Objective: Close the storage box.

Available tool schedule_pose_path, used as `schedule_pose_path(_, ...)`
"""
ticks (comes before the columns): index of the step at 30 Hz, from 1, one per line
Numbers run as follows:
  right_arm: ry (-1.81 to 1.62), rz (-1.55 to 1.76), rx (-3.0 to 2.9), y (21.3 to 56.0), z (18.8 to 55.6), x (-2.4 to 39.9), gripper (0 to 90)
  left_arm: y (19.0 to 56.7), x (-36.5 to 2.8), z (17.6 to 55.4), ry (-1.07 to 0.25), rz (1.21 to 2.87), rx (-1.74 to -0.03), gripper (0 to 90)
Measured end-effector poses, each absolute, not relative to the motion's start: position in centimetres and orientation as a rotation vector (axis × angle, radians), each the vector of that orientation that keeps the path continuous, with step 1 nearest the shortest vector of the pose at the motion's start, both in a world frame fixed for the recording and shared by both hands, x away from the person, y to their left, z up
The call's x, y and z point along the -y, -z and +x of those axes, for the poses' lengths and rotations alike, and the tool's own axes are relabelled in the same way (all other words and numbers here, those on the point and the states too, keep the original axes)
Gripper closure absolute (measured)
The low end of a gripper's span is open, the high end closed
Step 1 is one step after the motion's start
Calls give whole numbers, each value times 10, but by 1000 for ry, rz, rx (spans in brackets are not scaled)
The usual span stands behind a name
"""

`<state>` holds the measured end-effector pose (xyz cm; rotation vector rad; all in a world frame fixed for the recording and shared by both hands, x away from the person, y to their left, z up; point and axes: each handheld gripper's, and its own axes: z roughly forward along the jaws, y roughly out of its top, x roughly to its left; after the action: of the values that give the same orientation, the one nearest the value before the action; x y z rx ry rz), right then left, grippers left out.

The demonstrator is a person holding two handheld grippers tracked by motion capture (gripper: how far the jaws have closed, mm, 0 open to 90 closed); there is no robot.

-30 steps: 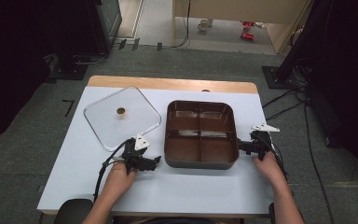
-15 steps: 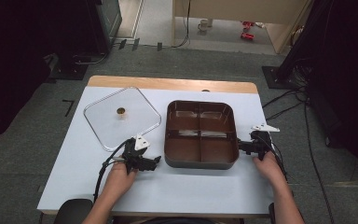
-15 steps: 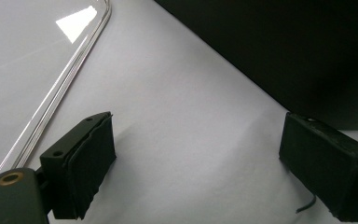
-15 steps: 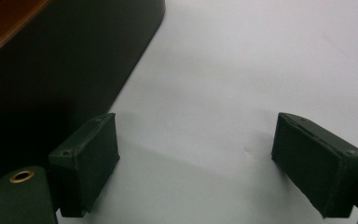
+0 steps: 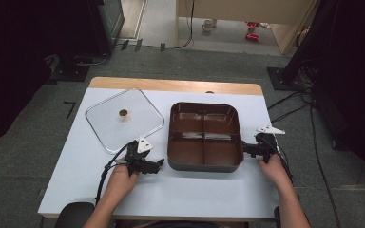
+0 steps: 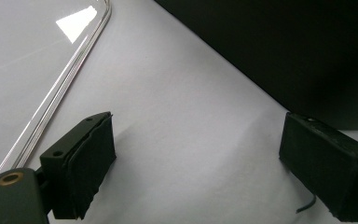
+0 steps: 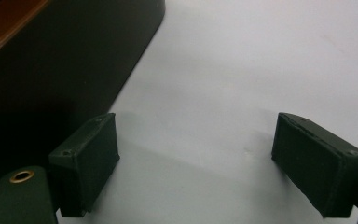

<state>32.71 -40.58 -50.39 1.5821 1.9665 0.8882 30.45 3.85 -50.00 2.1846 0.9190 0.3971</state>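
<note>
My left gripper (image 5: pixel 159 165) sits on the table (image 5: pixel 209 190) just left of the tray (image 5: pixel 204 164), jaws wide, nothing between them. Right gripper (image 5: pixel 245 149) is at the tray's right wall, also wide and empty. High view shows four tray compartments and the lid (image 5: pixel 123 118) with its knob (image 5: pixel 122 113); my left gripper view catches just the lid's rim (image 6: pixel 51 100).
</note>
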Motion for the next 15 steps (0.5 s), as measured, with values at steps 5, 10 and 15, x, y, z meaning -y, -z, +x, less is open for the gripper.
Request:
schedule_pose_path(5,-888,1582,-1966,504,327,406,142,500,-39,305,-396,2185,-920,104)
schedule_pose_path(10,-888,1582,-1967,504,327,406,142,497,-33,306,-390,2215,-958,96)
schedule_pose_path(15,-888,1582,-1967,504,327,406,142,493,-31,307,-374,2247,-969,98)
